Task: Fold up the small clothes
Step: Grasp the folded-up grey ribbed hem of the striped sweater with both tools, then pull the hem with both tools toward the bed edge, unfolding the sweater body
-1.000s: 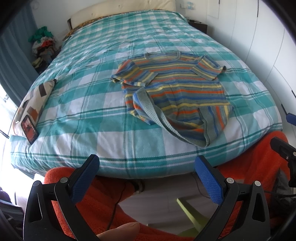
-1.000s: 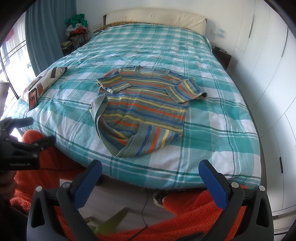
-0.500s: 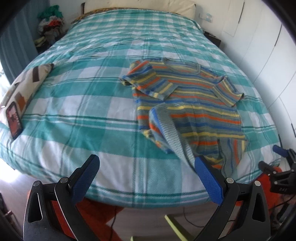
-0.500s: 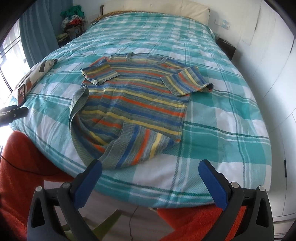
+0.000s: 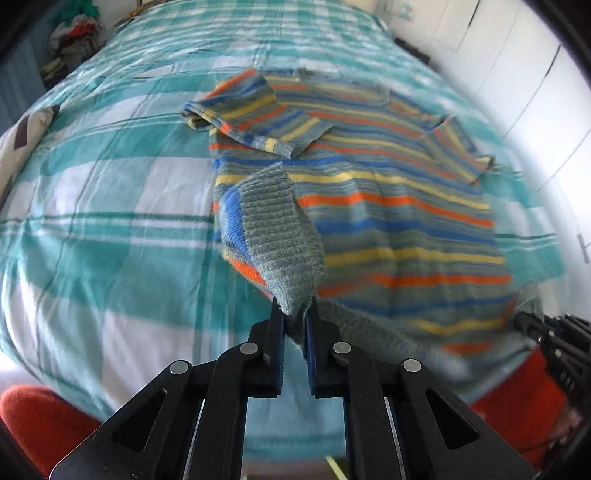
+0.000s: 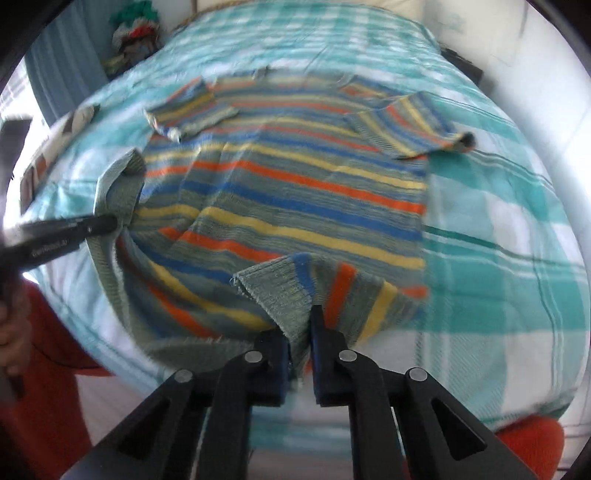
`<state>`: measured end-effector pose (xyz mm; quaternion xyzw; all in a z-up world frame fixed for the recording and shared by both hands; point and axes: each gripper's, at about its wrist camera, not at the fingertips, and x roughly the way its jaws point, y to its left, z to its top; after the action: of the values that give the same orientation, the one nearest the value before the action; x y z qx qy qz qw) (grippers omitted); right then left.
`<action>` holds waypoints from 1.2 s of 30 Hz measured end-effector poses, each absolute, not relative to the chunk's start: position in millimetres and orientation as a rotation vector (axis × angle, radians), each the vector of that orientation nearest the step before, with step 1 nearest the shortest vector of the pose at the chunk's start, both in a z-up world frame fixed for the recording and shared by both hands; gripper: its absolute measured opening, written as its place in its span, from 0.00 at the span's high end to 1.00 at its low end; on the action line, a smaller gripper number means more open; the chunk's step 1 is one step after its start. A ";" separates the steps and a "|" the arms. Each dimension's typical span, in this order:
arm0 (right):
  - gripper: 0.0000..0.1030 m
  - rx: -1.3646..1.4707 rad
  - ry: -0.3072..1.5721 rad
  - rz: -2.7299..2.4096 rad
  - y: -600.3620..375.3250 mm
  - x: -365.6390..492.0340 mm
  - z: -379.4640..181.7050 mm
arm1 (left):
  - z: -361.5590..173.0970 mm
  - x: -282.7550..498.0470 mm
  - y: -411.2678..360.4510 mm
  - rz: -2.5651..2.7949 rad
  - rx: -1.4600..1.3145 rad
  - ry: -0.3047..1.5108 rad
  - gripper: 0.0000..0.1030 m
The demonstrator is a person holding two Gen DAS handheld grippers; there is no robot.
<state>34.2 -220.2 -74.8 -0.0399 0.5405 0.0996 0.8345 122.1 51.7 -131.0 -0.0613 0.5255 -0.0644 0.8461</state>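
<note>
Checked teal-and-white bedding (image 5: 110, 206) fills both views as the work surface, and a striped knit sweater (image 5: 388, 206) is laid on it near the lower edge of the bed.

Nearest the lens in the left wrist view, the left gripper (image 5: 295, 317) is seen with its fingers drawn narrow and clamped on the ribbed hem (image 5: 284, 229) at the sweater's lower left corner; the fabric is lifted into a peak between the pads. In the right wrist view, the right gripper (image 6: 301, 325) is likewise closed on the hem at the lower right part of the garment, with a flap turned up just above the fingertips.

Beyond both grippers, the body of the sweater extends toward the top of each frame, so its long axis runs directly away from the fingers, hem near and neckline (image 6: 266, 72) far. Both sleeves are already folded inward across the chest. A bottom-to-top fold is judged to be the step in hand, and it depends on both corners being carried forward along that axis together.

Only the right wrist view shows the left gripper from the side, at the frame's left edge. A patterned cushion (image 5: 22, 140) and a clothes pile (image 6: 135, 27) are seen farther off.
</note>
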 end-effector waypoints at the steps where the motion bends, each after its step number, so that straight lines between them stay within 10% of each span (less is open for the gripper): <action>1: 0.91 -0.059 1.147 0.204 -231.7 23.5 -67.0 | -126.8 107.6 59.5 -0.149 -0.149 1.113 0.93; 7: 0.89 0.095 1.290 0.084 -291.2 -19.3 -74.0 | -149.5 35.5 76.6 -0.104 -0.039 1.292 0.91; 12: 0.45 0.345 1.261 0.045 -337.5 -17.0 -77.4 | -136.7 34.9 132.9 -0.008 -0.280 1.211 0.31; 16: 0.43 0.522 1.223 0.125 -361.9 -4.3 -86.5 | -147.2 62.8 161.0 0.007 -0.458 1.161 0.31; 22: 0.46 0.572 1.333 0.255 -355.5 19.0 -127.8 | -175.7 87.5 129.9 -0.107 -0.378 1.268 0.48; 24: 0.92 0.530 1.363 0.323 -343.7 24.0 -133.4 | -179.2 89.8 115.6 -0.161 -0.316 1.282 0.95; 36: 0.96 0.461 1.484 0.188 -344.3 27.7 -142.5 | -170.9 80.4 110.7 -0.098 -0.233 1.379 0.98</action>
<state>27.7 -344.3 -142.5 0.2076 0.6687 0.0847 0.7089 80.4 110.7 -170.9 -0.1071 0.6342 -0.0452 0.7644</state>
